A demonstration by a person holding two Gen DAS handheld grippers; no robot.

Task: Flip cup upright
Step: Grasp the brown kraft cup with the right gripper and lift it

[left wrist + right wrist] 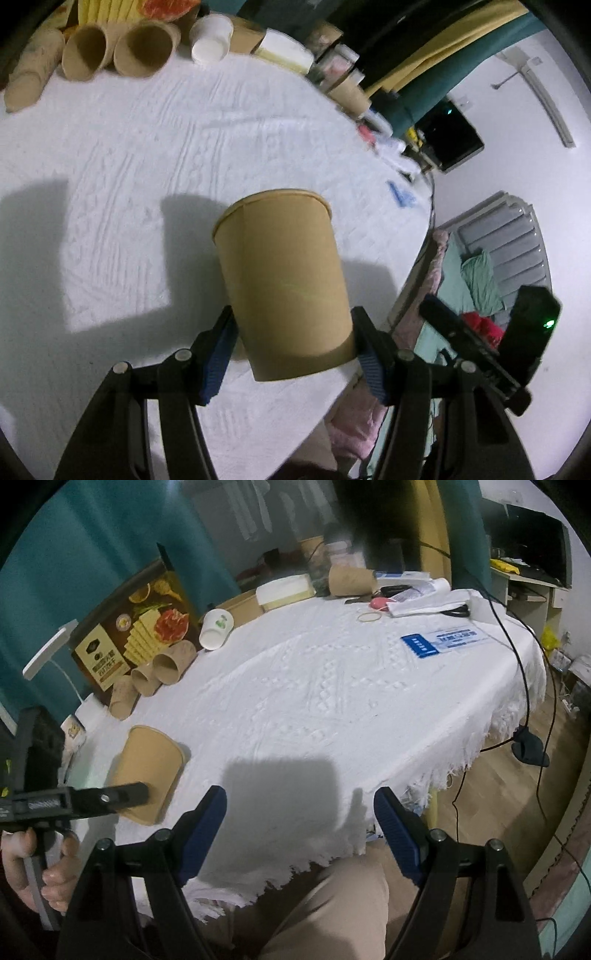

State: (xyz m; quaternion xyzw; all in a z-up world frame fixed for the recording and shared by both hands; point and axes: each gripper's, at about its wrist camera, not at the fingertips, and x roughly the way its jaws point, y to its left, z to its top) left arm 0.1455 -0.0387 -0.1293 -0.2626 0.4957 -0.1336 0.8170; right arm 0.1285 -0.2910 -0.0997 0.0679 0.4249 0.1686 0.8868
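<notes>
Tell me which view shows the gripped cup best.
Left wrist: the brown cup fills the centre, clamped near its base by the left gripper. Right wrist shows it small at the left edge, partly behind a finger.

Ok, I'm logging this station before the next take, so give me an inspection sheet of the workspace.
Surface: table under white textured cloth, fringed edge.
Job's things: brown paper cup, held tilted, rim away from the left wrist camera.
Clutter: spare paper cups, white cup, food box, blue card.
Grippers: left gripper shut on cup; right gripper open, nothing between its fingers.
Cables: black cable across the table's far edge.
Surroundings: teal curtain.
</notes>
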